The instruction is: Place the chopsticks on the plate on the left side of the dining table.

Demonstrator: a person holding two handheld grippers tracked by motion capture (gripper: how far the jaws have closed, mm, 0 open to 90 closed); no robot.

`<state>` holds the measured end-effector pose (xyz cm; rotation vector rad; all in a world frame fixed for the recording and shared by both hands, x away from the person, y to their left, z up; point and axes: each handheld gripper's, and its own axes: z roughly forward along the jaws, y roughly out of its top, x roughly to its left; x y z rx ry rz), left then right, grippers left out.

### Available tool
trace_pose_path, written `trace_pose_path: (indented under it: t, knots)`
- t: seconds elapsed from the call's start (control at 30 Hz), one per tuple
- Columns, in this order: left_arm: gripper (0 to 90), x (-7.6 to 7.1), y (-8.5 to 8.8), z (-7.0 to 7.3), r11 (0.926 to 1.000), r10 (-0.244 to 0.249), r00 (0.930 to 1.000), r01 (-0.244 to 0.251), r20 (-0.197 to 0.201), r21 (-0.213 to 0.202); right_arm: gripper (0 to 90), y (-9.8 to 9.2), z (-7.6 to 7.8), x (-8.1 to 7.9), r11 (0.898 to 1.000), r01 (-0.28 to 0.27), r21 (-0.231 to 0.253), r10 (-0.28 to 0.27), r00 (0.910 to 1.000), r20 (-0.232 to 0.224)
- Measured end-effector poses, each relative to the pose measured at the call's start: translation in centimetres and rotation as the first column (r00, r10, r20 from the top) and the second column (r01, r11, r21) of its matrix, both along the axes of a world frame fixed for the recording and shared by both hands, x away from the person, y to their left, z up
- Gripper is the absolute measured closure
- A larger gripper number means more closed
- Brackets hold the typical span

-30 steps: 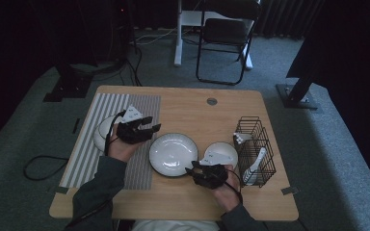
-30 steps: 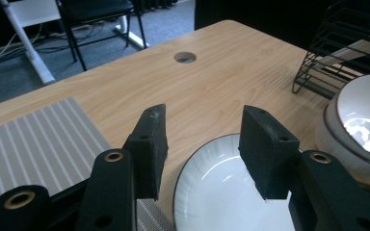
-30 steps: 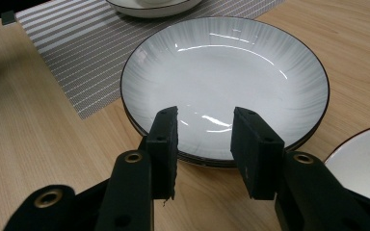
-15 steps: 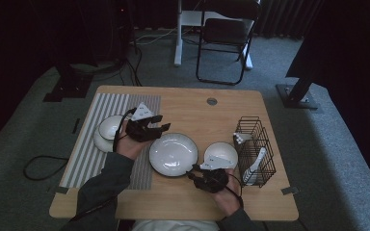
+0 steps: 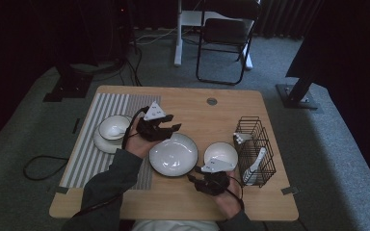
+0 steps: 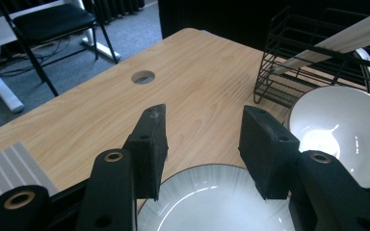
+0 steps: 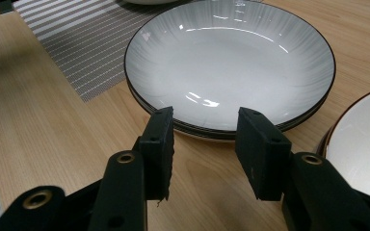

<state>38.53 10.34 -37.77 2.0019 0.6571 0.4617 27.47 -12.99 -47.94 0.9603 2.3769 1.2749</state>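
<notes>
Both forearms come in from the bottom, sleeves dark. Left gripper (image 5: 166, 129) sits further out, angled right, jaws apart with nothing between them. Right gripper (image 5: 207, 180) is low and close to the body — its jaws have just been opening, gap empty.

The plate (image 7: 231, 67) looks like glazed ceramic, glossy white with fine ribbing and a dark rim, and the bowl (image 6: 342, 130) beside it shines the same way. They sit on a smooth, matt light-wood table (image 5: 207, 120); the basket (image 5: 254, 149) is thin black wire, the striped mat (image 5: 89, 154) looks woven, and both grippers' pads (image 7: 160, 144) are rough matt black
</notes>
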Motion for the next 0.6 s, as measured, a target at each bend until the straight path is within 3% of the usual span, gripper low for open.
trace_pose_path:
  t: [0.6]
  knots:
    - [53.4,0.5,-3.2,0.0,0.9971,-0.076,0.9971,0.076,-0.002,0.003,57.4,-0.4,-0.4,-0.4,1.000,0.004,0.007,-0.004,1.0000,-0.001]
